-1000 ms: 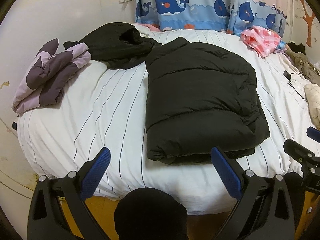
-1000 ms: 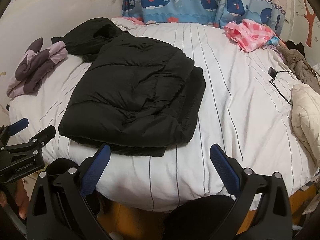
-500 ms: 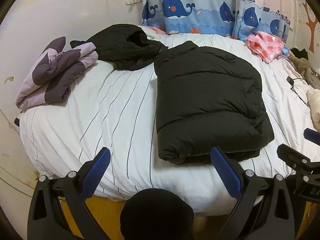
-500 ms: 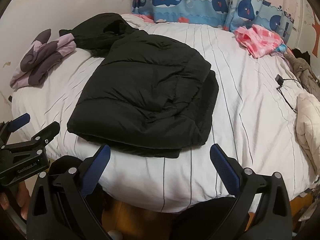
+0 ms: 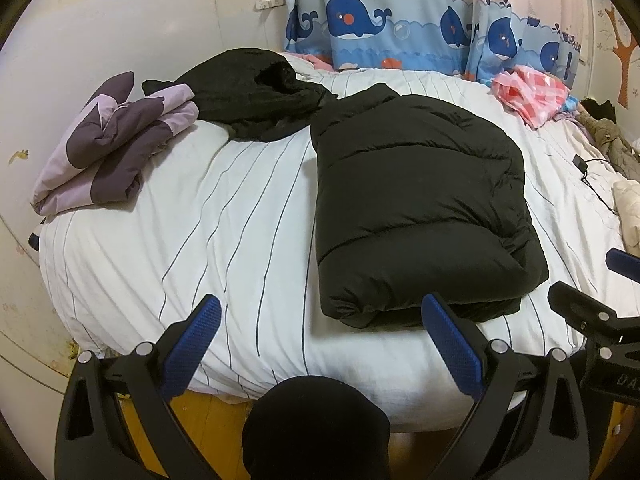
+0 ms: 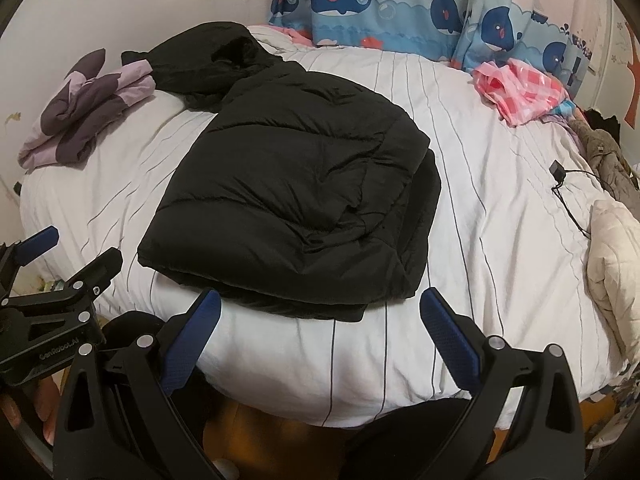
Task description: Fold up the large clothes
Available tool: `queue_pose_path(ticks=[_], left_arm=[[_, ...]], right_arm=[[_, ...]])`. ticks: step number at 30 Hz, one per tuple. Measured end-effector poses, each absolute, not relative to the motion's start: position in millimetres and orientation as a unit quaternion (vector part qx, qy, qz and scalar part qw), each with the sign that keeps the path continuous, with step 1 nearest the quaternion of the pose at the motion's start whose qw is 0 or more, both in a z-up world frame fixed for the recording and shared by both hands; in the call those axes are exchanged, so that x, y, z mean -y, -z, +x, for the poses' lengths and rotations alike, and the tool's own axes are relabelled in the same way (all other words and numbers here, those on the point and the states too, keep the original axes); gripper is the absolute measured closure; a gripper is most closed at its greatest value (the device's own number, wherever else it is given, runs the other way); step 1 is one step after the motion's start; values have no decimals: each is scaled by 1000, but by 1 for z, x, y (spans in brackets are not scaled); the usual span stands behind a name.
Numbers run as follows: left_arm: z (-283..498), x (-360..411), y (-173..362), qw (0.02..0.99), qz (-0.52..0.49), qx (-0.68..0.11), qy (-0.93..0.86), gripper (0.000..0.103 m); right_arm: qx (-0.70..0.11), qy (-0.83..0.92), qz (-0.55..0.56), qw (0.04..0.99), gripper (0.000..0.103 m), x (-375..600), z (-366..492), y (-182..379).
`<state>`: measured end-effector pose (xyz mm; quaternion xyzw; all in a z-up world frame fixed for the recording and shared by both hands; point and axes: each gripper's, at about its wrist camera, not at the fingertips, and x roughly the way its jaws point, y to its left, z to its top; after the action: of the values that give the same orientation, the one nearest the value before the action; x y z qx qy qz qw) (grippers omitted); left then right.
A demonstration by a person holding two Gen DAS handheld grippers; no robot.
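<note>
A black puffer jacket (image 5: 416,200) lies folded in a thick rectangle on the white striped bed (image 5: 224,216); it also shows in the right wrist view (image 6: 296,204). My left gripper (image 5: 320,340) is open and empty, just before the bed's near edge, left of the jacket's near corner. My right gripper (image 6: 320,332) is open and empty, just before the jacket's near edge. Each gripper shows at the edge of the other's view.
A second black garment (image 5: 256,92) lies crumpled at the back left. A purple folded quilt (image 5: 108,148) sits at the left edge. Pink checked cloth (image 5: 528,92), a cream garment (image 6: 612,256) and a charger cable (image 6: 564,184) lie at the right. Whale curtains (image 5: 400,28) hang behind.
Both grippers have moved slightly forward and to the left along the bed's near edge. The jacket has not moved and both grippers have stayed open.
</note>
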<state>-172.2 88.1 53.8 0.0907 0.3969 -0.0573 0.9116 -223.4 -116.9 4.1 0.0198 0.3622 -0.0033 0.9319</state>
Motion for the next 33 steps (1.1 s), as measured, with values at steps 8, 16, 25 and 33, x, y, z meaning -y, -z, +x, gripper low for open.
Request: queue_pose_path(ticks=[8, 16, 25, 33], left_arm=[[-176, -85, -55, 911, 96, -396, 58, 7], [-183, -74, -57, 910, 101, -396, 69, 7], [-184, -61, -55, 906, 115, -401, 69, 7], [-187, -55, -54, 906, 118, -401, 72, 7]], right_arm=[[-363, 4, 20, 932, 7, 118, -222, -6], [-362, 10, 21, 932, 7, 121, -223, -8], [-363, 15, 22, 931, 7, 127, -223, -7], [-361, 26, 23, 932, 7, 132, -224, -8]])
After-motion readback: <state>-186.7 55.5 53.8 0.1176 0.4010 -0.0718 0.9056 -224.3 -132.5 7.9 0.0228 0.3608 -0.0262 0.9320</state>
